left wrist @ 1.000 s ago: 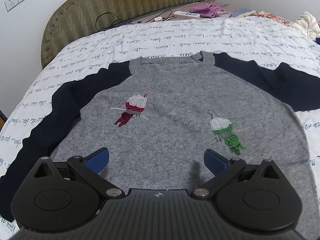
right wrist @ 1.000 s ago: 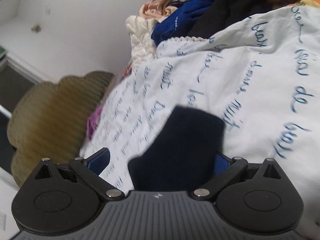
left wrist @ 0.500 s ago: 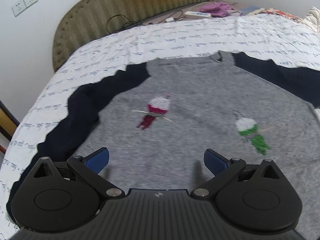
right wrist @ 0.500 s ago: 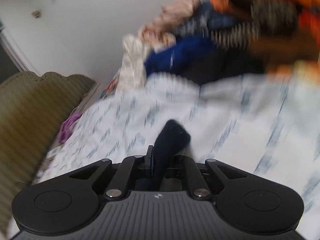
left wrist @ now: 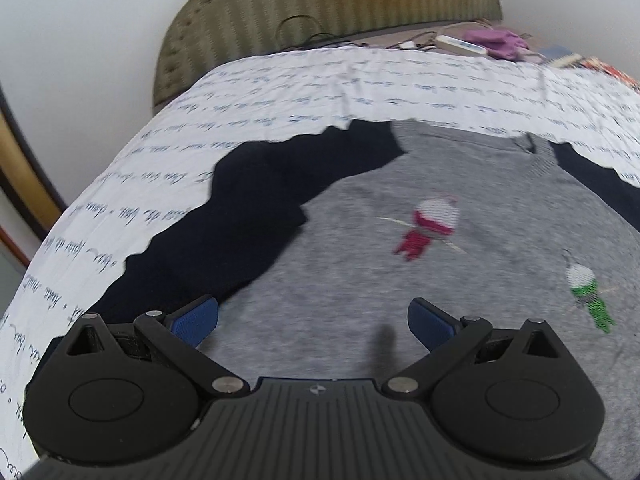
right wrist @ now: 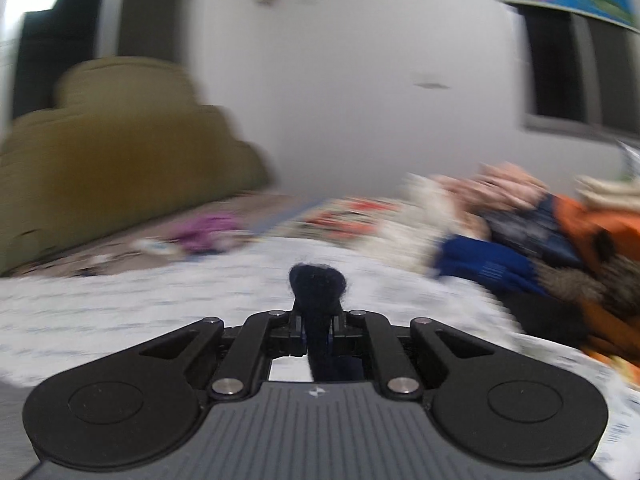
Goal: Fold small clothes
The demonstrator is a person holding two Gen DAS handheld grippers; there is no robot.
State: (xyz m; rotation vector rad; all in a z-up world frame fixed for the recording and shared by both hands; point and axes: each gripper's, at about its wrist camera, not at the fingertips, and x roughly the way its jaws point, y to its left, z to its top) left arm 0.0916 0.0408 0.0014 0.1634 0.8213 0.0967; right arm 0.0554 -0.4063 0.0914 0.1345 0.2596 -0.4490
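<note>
A: The right gripper (right wrist: 318,322) has snapped its jaws together on the navy sleeve (right wrist: 318,286). A second ago they stood wide with the cuff lying loose between them; now a dark tuft pokes out past the tips and the cloth runs back through the gap.

B: And the view behind it?

A: Swung hard. Before, it looked down at the sheet (right wrist: 120,304) close up; now it looks nearly level across the bed at the headboard (right wrist: 120,152) and the clothes pile (right wrist: 540,240), all smeared with blur. I read that as the sleeve being lifted off the bed.

B: What about the left gripper (left wrist: 314,322)?

A: Spread wide, nothing between the blue pads (left wrist: 196,320). It hovers over the lower part of the sweater (left wrist: 400,280), which lies flat and face up on the sheet, collar toward the headboard. Its view has slid toward the other navy sleeve (left wrist: 240,220), which now fills much more of the picture.

B: So where does the fold stand?

A: Just starting, I'd say. One sleeve is caught and coming up, likely to be laid across the grey front. The other sleeve lies out to the side, unfolded, and the left gripper looks headed for it.
</note>
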